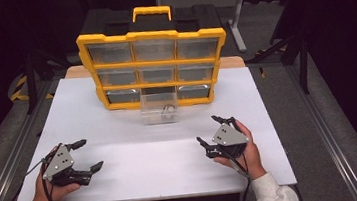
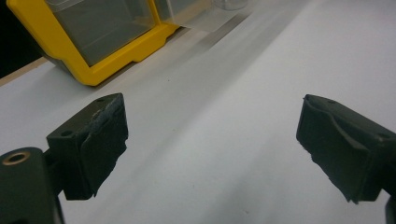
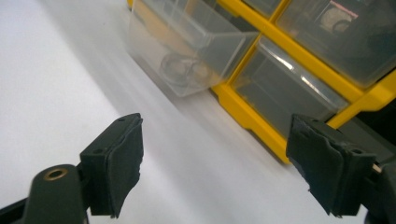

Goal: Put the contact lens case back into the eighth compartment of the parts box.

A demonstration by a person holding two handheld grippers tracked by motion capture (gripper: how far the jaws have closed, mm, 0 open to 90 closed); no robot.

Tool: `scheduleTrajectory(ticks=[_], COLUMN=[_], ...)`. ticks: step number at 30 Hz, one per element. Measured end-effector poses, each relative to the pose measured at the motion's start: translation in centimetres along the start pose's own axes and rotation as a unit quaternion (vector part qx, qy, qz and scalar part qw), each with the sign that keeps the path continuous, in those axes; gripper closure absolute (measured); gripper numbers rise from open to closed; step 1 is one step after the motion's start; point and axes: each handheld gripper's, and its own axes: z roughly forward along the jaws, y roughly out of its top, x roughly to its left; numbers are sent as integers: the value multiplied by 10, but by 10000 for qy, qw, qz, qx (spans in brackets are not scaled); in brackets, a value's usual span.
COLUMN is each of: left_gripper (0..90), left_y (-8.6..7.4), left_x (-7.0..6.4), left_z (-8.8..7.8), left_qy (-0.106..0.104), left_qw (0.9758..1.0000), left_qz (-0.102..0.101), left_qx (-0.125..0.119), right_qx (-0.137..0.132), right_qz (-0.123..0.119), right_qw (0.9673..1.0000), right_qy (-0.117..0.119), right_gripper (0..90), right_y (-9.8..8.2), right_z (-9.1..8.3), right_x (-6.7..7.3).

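the left claw is held low over the near part of the white table, jaws wide apart and empty, apparently parked in reserve. the right claw is likewise open with nothing between its pads, and is aimed toward the clear drawer. that drawer is pulled out of the bottom middle slot of the yellow organiser, presumably to give access to the small metal parts inside.

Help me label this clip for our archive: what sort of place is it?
Probably a lab or workshop recording station: a white table between metal rails, dark stands around it, a yellow parts organizer with clear drawers, the bottom middle drawer pulled out.
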Motion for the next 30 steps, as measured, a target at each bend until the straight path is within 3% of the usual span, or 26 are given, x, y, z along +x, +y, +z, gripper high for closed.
scheduleTrajectory(ticks=[6,13,17,21,27,30], left_gripper=[100,100,100,94,93,93], left_y=[-1,1,1,3,3,3], left_x=[0,1,2,1,2,1], left_z=[0,3,6,6,7,7], left_qy=[-3,-27,-75,-83,-105,-100], left_qw=[10000,10000,10000,10000,9999,9999], left_qz=[-16,-25,-7,6,-20,-9], left_qx=[4,7,5,-19,-4,5], right_qx=[99,147,67,124,-43,-78], right_qz=[123,396,717,817,1010,964], right_qw=[9998,9991,9973,9965,9949,9953], right_qy=[84,44,154,141,22,-25], right_gripper=[201,188,177,127,111,118], right_y=[-16,-38,-53,-64,-66,-63], right_z=[-2,-11,-19,-22,-27,-29], right_x=[2,2,-4,-7,-13,-12])
